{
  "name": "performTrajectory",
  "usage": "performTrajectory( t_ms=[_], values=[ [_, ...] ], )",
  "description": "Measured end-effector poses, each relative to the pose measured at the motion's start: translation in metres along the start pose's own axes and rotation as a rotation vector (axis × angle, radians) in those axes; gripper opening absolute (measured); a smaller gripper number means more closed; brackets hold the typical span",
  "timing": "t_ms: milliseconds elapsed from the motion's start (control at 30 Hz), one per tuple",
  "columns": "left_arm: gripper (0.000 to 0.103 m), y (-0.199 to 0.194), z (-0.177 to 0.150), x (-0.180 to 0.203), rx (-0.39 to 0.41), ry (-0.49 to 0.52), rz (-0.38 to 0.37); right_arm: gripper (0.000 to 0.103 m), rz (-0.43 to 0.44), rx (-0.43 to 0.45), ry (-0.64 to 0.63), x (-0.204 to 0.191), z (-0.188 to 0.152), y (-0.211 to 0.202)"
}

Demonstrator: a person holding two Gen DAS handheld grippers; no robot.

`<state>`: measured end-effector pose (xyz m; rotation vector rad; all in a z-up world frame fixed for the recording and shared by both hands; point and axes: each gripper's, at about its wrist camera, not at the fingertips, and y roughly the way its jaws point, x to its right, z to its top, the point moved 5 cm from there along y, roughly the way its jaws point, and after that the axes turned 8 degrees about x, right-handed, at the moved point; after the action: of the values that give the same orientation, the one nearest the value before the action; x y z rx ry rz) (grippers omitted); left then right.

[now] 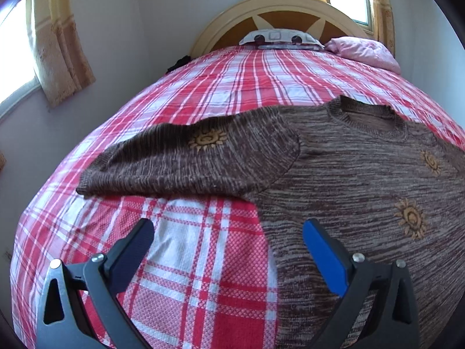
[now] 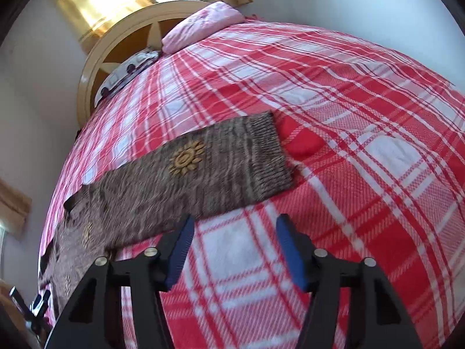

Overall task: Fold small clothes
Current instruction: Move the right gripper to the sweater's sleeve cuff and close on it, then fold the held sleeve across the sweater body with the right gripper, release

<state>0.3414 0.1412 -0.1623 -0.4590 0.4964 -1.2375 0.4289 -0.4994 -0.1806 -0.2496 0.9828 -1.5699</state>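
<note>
Brown ribbed-knit sweater [image 1: 348, 180] flat on plaid woven bedspread [image 1: 203, 261], left tool [image 1: 229, 234], right tool [image 2: 234, 226] agape, empty.

no words, labels, brands or numbers can be read in either view. the only marks are woven yellow sun motifs on the brown sweater [image 1: 363, 174], and they carry no lettering.

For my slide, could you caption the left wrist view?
Open left gripper hovers over brown sweater on plaid bedspread.
</note>
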Motion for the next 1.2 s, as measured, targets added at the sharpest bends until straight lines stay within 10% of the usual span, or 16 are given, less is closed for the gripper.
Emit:
performTrajectory(
  t_ms=[300, 767, 1200],
  values=[
    [0.103, 0.006, -0.005, 0.003, -0.029, 0.009, 0.016, 0.057, -0.046, 0.021, 0.04, 0.008, 0.017, 0.026],
    [0.103, 0.011, -0.007, 0.0, -0.042, -0.006, 0.013, 0.01, -0.088, 0.045, -0.007, -0.002, 0.03, 0.042],
    [0.103, 0.015, -0.009, 0.004, -0.058, 0.012, 0.018, 0.01, -0.003, 0.137, -0.307, -0.128, 0.049, 0.028]
  ],
)
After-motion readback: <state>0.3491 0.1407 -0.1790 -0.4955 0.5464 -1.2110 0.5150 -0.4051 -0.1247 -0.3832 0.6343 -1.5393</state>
